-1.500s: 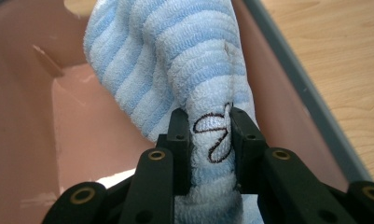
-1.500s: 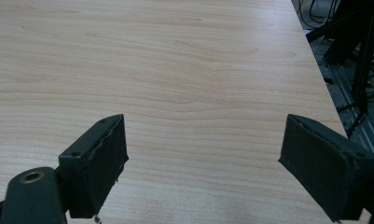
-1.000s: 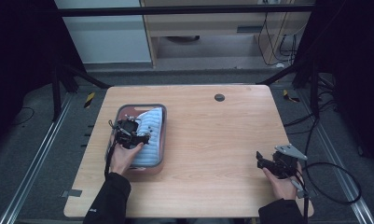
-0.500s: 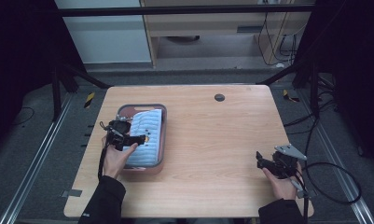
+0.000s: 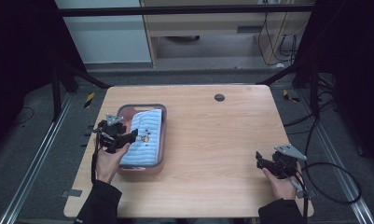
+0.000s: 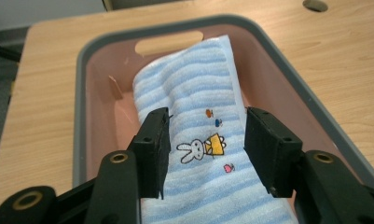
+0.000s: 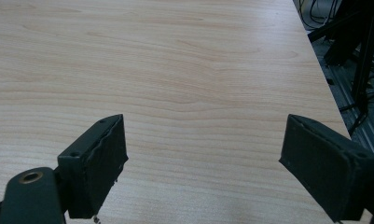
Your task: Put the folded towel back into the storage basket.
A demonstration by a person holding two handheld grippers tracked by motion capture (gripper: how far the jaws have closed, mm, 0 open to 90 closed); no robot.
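A pink basket with a grey rim [image 5: 142, 107] stands on the left part of the wooden table. Inside lies a folded blue-striped towel [image 5: 146, 126] with a small rabbit picture. My left gripper [image 5: 131, 136] hovers at the basket's left near side, pointing across it, jaws open. In the left gripper view the open left gripper [image 6: 208, 121] straddles the towel [image 6: 194, 93] just above the rabbit, holding nothing, with the basket rim [image 6: 79, 107] around it. My right gripper [image 5: 260, 159] rests low near the table's front right. It stands wide open [image 7: 205, 126] over bare wood.
A round dark cable hole [image 5: 219, 97] sits at the table's far middle. Black frame posts [image 5: 58, 88] flank the table. Cables [image 5: 334, 182] trail on the floor at the right, close to the table's right edge [image 7: 315, 51].
My left gripper has drawn back to the left and slightly toward the person, off the middle of the basket. The towel stays in the basket. The right gripper has not moved.
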